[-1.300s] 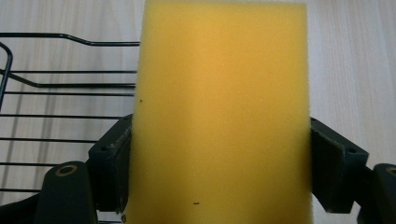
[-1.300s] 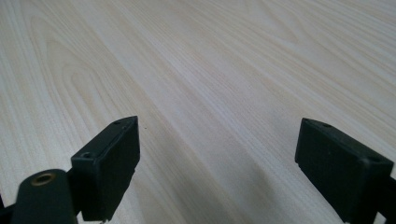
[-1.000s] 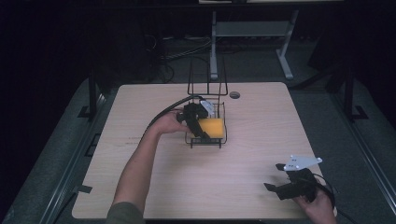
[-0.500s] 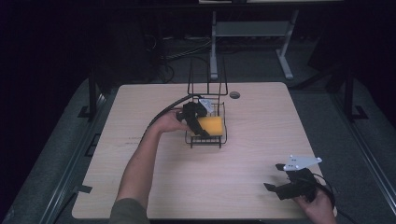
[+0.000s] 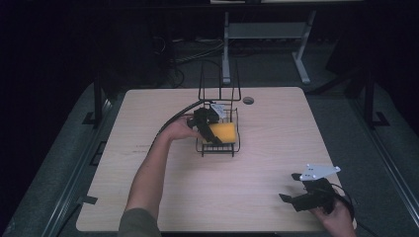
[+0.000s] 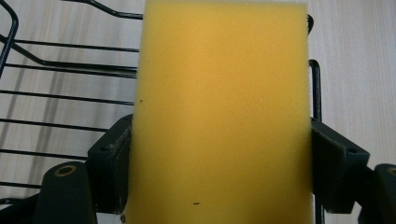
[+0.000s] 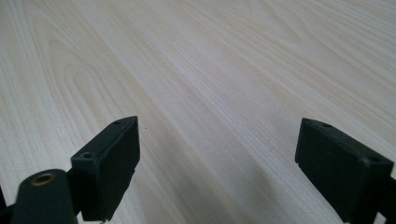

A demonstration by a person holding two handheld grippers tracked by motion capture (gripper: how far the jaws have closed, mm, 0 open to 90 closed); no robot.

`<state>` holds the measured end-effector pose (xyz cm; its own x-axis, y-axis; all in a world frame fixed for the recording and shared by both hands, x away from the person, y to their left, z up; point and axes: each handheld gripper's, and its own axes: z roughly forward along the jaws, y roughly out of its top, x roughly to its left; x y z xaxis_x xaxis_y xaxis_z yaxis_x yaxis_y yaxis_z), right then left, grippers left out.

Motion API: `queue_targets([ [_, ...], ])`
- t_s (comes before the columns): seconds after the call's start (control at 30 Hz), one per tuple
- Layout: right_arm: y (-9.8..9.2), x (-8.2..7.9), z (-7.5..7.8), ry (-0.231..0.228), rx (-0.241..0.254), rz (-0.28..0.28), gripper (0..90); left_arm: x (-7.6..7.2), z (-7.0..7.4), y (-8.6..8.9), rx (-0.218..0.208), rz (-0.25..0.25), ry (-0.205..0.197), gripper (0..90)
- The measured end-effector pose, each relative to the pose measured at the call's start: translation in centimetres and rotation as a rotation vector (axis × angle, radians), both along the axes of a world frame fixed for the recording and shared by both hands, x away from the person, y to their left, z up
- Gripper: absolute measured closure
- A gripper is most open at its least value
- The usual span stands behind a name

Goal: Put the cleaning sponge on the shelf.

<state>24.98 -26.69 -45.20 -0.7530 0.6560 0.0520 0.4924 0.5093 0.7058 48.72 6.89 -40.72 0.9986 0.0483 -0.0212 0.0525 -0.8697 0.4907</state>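
Little has shifted since earlier: the yellow sponge (image 6: pixel 219 112) is kept clamped by the left gripper (image 5: pixel 211 129) over the wire rack (image 5: pixel 236 146), presumably for placing. The right gripper (image 5: pixel 296 193) is rested wide open near the bench (image 5: pixel 276 123) edge

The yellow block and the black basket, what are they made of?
The yellow rectangular block looks like soft foam, a sponge: matte, finely pored, and slightly pinched where the left gripper holds it. The black wire basket under it seems to be thin metal rods with a dark, slightly glossy coating, though that could be paint or plastic.
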Motion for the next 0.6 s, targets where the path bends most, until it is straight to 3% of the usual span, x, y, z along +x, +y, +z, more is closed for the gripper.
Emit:
queue_targets([
  [0.17, -0.01, 0.03, -0.01, -0.002, -0.004, 0.000, 13.4, 0.10, -0.13, 0.07, 0.004, 0.013, 0.020, 19.8],
  [0.6, 0.19, -0.04, 0.03, -0.001, 0.003, 0.004, 13.4, -0.08, 0.69, 0.35, 0.003, 0.011, 0.016, 18.1],
])
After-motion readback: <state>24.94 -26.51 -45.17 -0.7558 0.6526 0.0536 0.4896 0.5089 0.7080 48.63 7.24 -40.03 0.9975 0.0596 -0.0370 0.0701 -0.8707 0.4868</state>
